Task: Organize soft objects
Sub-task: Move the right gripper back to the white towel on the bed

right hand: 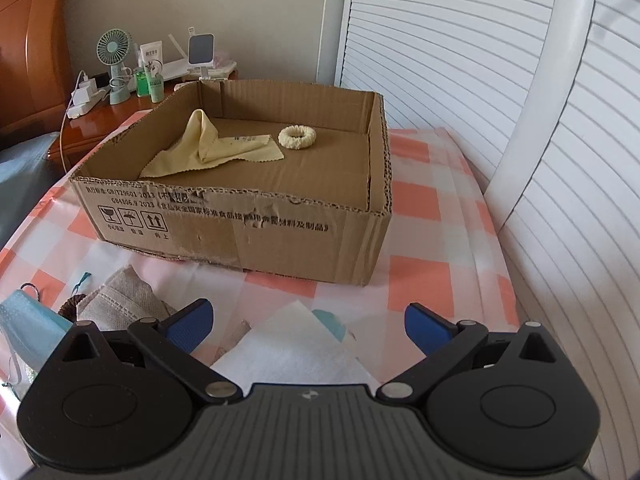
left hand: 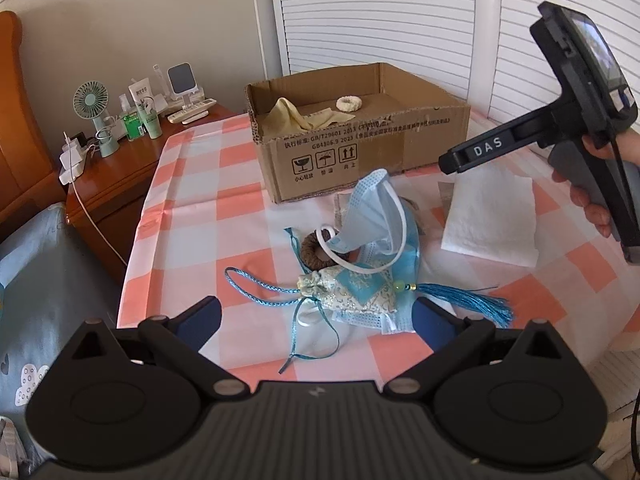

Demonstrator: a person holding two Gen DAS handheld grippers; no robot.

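Observation:
A cardboard box (left hand: 352, 148) stands on the checked table and holds a yellow cloth (right hand: 212, 146) and a cream scrunchie (right hand: 297, 137); both also show in the left wrist view, cloth (left hand: 296, 117) and scrunchie (left hand: 349, 103). In front of the box lies a pile: a blue face mask (left hand: 372, 216), a blue tasselled sachet (left hand: 360, 288), a brown ring (left hand: 314, 250). My left gripper (left hand: 318, 320) is open, just short of the sachet. A white tissue (left hand: 492, 216) lies right of the pile. My right gripper (right hand: 308, 326) is open above the tissue (right hand: 296, 344).
The pink-and-white checked tablecloth (left hand: 192, 208) covers the table. A wooden bedside table (left hand: 112, 168) at the left holds a small fan (left hand: 94, 116), bottles and chargers. White louvred doors (left hand: 380, 12) stand behind the box. A beige cloth (right hand: 124, 296) lies beside the mask.

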